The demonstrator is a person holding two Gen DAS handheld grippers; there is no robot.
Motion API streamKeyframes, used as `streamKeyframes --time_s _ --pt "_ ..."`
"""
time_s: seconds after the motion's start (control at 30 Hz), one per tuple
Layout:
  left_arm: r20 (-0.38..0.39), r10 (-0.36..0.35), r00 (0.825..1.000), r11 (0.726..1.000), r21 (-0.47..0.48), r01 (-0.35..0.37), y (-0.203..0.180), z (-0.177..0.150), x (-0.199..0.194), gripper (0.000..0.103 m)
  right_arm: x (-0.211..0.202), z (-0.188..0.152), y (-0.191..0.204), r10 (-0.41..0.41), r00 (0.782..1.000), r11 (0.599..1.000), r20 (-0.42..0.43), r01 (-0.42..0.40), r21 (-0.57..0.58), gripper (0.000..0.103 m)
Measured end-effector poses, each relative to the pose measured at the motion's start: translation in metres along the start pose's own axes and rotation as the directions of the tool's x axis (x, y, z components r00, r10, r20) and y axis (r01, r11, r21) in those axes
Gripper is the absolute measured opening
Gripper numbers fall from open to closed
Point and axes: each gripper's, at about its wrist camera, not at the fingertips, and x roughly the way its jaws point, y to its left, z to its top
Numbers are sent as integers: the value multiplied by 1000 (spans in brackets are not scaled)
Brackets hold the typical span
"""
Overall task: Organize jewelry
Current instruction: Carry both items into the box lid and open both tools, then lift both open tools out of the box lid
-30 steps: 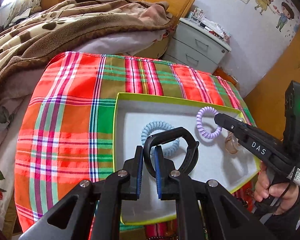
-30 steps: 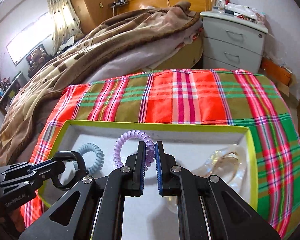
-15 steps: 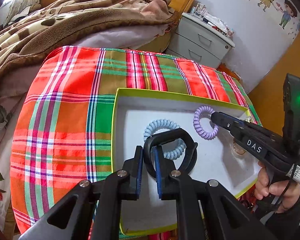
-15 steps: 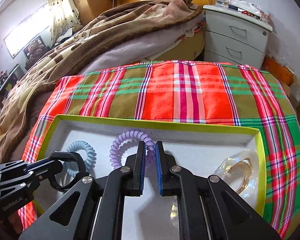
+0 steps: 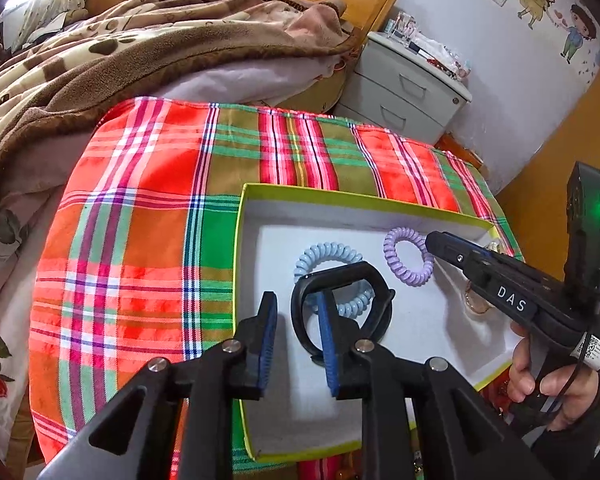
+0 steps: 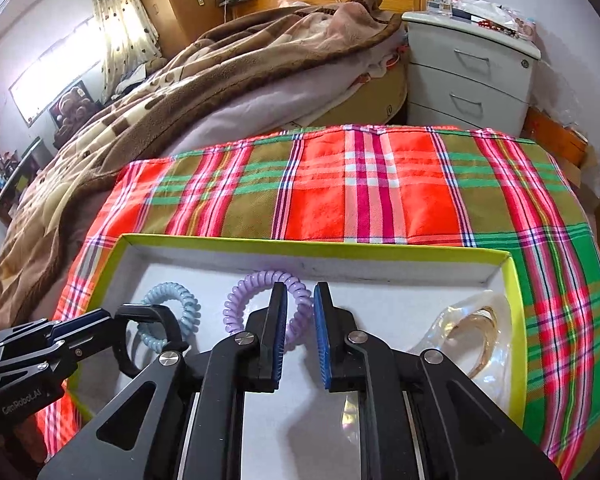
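Note:
A shallow white tray with a yellow-green rim [image 5: 240, 240] [image 6: 516, 320] lies on a plaid cloth. In it lie a black bangle [image 5: 340, 276] [image 6: 148, 314], a pale blue coil band [image 5: 328, 250] [image 6: 172, 294], a lilac coil band [image 5: 404, 258] [image 6: 256, 284] and a gold bangle in a clear bag [image 6: 476, 336]. My left gripper [image 5: 298, 344] is open, with its right finger inside the black bangle's loop. My right gripper [image 6: 300, 336] is open, with the lilac band's near side between its fingers.
The plaid cloth [image 5: 140, 220] [image 6: 380, 200] covers a low table. A bed with a brown blanket [image 5: 120, 52] lies behind and to the left. A grey nightstand [image 6: 472, 68] stands at the back right. My right hand holds its gripper at the tray's right edge [image 5: 540, 364].
Both grippers have opened: the left has let go of the black bangle, the right has let go of the lilac band. Both pieces now lie in the tray.

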Motion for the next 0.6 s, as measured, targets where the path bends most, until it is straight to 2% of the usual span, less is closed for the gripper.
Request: streamKeyframes --time_s 0.13,0.3,0.4,0.5,0.6 --pt "18 -4 1000 1000 16 4 -1 -4 -12 32 -15 -3 0 6 1000 1000 27 -6 -3 15" --pt "62 -17 998 1000 20 16 0 -16 -37 33 -44 -15 0 29 996 1000 79 -29 2 15" --pt "87 -21 996 1000 25 19 0 -26 -54 35 -60 -29 1 36 994 999 99 -37 1 16" --pt "94 -36 995 999 32 33 0 -37 -66 36 -76 -47 3 44 993 999 112 -43 -10 23" --pt "100 -41 994 999 30 38 -1 -52 -76 36 -90 -64 6 59 991 998 120 -57 -20 24"
